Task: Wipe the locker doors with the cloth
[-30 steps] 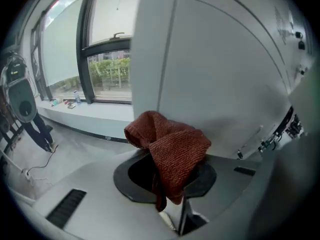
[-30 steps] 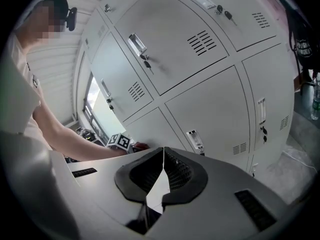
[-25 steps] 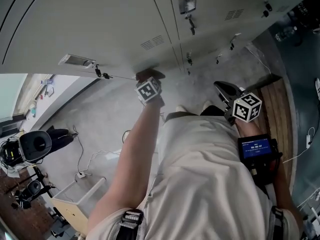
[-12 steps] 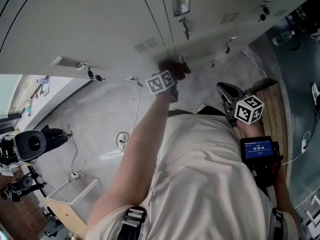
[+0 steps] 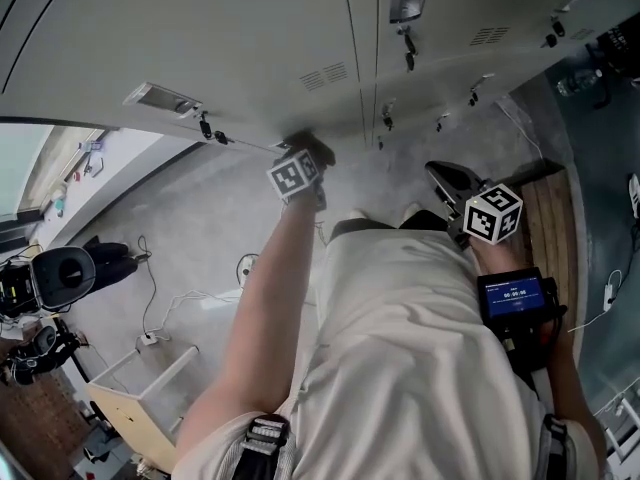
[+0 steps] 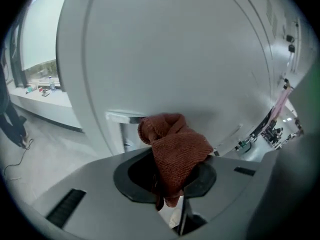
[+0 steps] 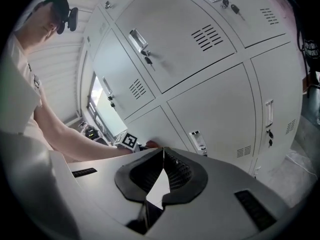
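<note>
Grey lockers [image 5: 250, 38] fill the top of my head view, cut off by the frame edge. My left hand-held gripper [image 5: 308, 151] is clenched on the rust-red cloth [image 6: 176, 151], bunched against a door just beside a label holder [image 6: 122, 118]. From above, its marker cube [image 5: 295, 176] hides most of the cloth. My right hand-held gripper [image 7: 161, 159] sits well apart from the doors, jaws together, empty.

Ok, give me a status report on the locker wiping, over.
Left gripper shut on cloth, cloth against the locker door. Right gripper shut, empty, held back. Handle plate close beside the cloth, nothing else in the way.
</note>
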`<action>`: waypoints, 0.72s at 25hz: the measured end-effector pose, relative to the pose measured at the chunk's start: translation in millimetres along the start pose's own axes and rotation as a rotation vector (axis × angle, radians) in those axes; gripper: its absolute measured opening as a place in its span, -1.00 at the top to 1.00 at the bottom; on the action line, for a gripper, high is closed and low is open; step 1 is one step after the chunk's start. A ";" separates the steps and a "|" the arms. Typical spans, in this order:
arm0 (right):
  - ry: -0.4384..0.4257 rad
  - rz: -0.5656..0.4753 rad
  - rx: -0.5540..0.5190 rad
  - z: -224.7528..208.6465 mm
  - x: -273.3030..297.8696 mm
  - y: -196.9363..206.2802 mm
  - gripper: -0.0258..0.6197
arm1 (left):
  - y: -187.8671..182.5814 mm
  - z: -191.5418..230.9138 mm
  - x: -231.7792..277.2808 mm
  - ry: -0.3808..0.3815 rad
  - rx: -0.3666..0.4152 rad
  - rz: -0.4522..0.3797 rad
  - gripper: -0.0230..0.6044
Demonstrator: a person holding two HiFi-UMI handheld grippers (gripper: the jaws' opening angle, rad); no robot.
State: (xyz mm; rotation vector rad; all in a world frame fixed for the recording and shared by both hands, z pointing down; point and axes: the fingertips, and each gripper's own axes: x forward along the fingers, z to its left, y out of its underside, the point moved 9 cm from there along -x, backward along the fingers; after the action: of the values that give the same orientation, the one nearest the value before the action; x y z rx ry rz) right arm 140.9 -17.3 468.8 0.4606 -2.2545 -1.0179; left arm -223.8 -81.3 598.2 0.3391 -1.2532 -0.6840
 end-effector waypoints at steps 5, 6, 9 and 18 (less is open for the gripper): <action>0.011 0.005 0.014 10.9 7.6 10.6 0.86 | 1.8 64.3 -23.6 -0.089 -0.008 -0.005 0.69; 0.014 0.004 0.019 10.8 8.2 10.3 0.86 | 1.0 70.8 -26.8 -0.097 0.017 -0.006 0.69; 0.017 0.003 0.024 11.1 10.0 8.3 0.86 | -2.8 85.9 -38.2 -0.176 0.030 -0.024 0.69; 0.022 -0.041 0.015 2.5 17.3 9.0 0.86 | -1.1 116.5 -19.3 -0.142 -0.228 0.010 0.69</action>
State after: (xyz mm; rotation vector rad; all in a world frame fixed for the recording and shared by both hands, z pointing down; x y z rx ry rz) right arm 125.7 -19.4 481.1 0.5238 -2.2427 -1.0121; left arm -337.2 -54.9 617.7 0.0976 -1.2953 -0.8454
